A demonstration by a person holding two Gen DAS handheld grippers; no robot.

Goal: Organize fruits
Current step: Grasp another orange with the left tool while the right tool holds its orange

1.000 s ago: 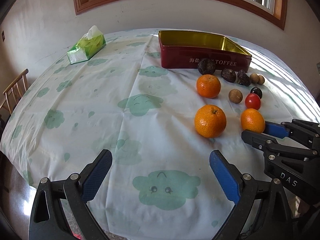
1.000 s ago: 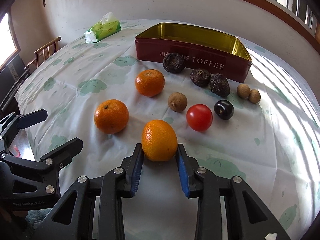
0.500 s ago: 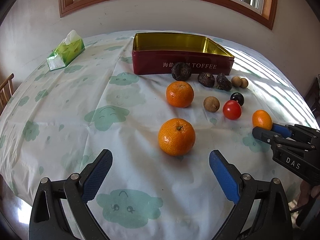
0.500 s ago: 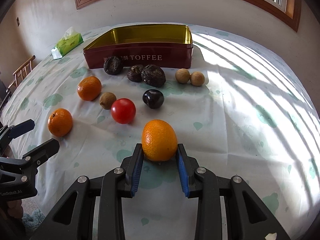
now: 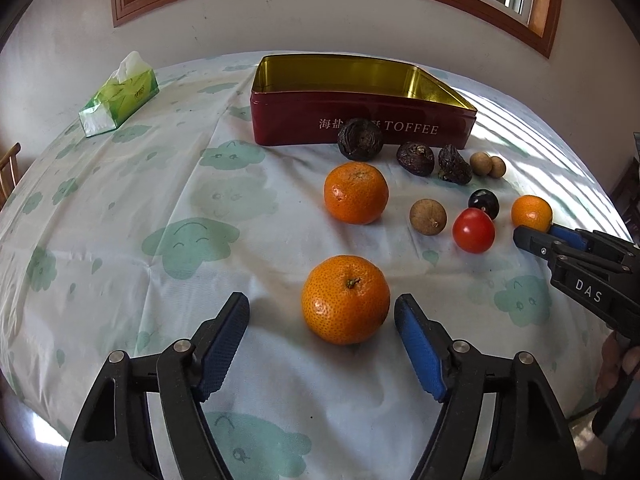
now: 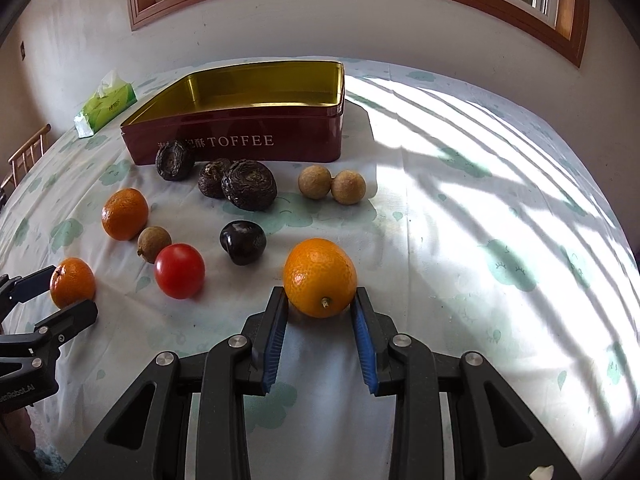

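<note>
Closing in on a second orange

I'm clamping one orange (image 6: 320,276) in my right gripper (image 6: 320,320) above the tablecloth (image 6: 480,240); my left gripper (image 5: 322,336) is closing, pads not yet touching the near orange (image 5: 346,299) lying between them

An orange (image 6: 320,276) is clamped between the right gripper's (image 6: 320,308) blue pads above the tablecloth (image 6: 480,220).
</note>
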